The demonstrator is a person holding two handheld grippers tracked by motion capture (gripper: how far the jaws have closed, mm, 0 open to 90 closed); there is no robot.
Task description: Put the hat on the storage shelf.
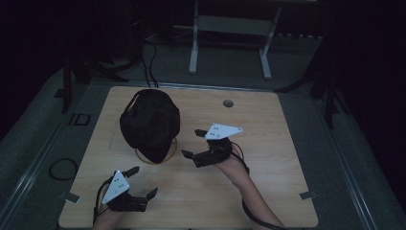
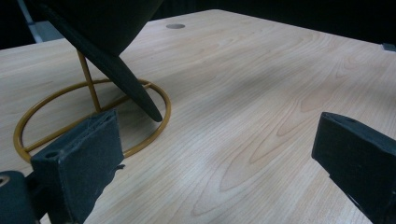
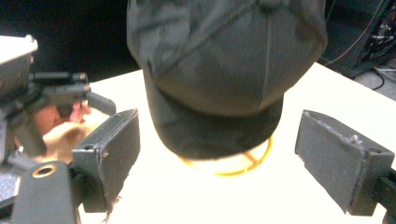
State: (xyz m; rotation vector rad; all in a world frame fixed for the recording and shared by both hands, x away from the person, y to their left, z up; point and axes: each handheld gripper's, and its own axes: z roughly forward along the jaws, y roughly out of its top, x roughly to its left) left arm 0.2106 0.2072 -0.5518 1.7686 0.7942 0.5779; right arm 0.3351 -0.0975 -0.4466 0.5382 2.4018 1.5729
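A black cap (image 1: 150, 122) sits on a gold wire stand (image 1: 167, 152) left of the table's middle, its brim toward the front. In the right gripper view the cap (image 3: 224, 70) is straight ahead, with the stand's ring (image 3: 233, 164) under it. My right gripper (image 1: 192, 143) is just right of the cap, open and aimed at it, and it (image 3: 224, 156) holds nothing. My left gripper (image 1: 143, 180) is near the front edge, below the cap, open and empty. From it (image 2: 215, 154) the brim (image 2: 121, 77) and ring (image 2: 93, 116) lie ahead on the left.
The wooden table (image 1: 268, 143) has a round cable hole (image 1: 228, 103) at the back. The left gripper and a hand (image 3: 51, 107) show at the left of the right gripper view. A white desk frame (image 1: 230, 33) stands on the floor beyond.
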